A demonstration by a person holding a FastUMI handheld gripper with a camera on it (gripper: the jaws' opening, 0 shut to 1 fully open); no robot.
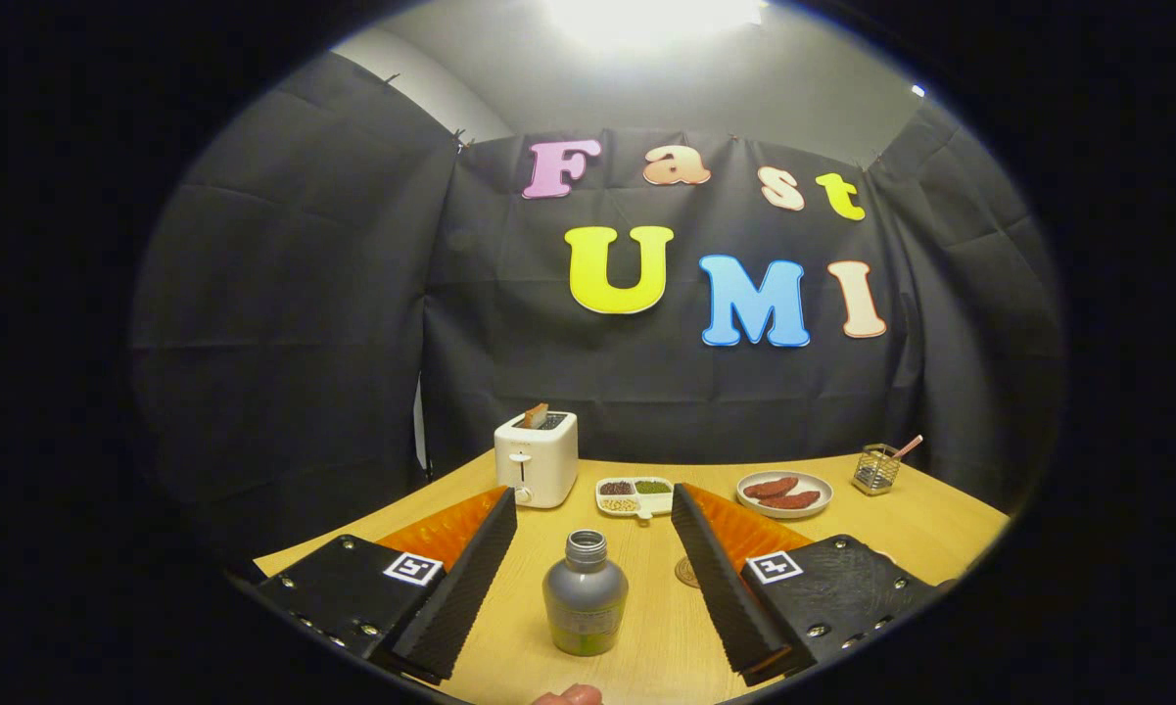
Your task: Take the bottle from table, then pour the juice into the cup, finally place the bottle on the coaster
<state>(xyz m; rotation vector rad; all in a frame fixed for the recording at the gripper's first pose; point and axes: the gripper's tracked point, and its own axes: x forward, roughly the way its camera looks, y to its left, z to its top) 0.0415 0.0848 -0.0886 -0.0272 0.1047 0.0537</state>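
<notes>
My tongs (592, 509) are spread wide, gripping nothing; both fingers hang above the table (940, 534) w/ a big gap between them. The bottle (586, 592) stands upright on the table near its front edge, inside that gap, touching neither finger. It's grey w/ an open neck, no cap on, and some green liquid shows at the bottom. A fingertip (568, 696) of a person pokes in just below the bottle.

Just beside the right finger, partly hidden by it, a round brownish disc lies flat on the table, prob. the coaster (686, 572).

Beyond the fingers, twd the table's back edge: a white toaster (537, 458) w/ a slice of toast (536, 415) sticking up from a slot, at the back left. Next to it a small white divided dish (635, 497) w/ dark, green and pale grains in separate compartments. Further right a plate (784, 493) w/ two reddish-brown pieces on it. At the back right corner a wire-mesh holder (875, 469) w/ a pinkish stick leaning out.
</notes>
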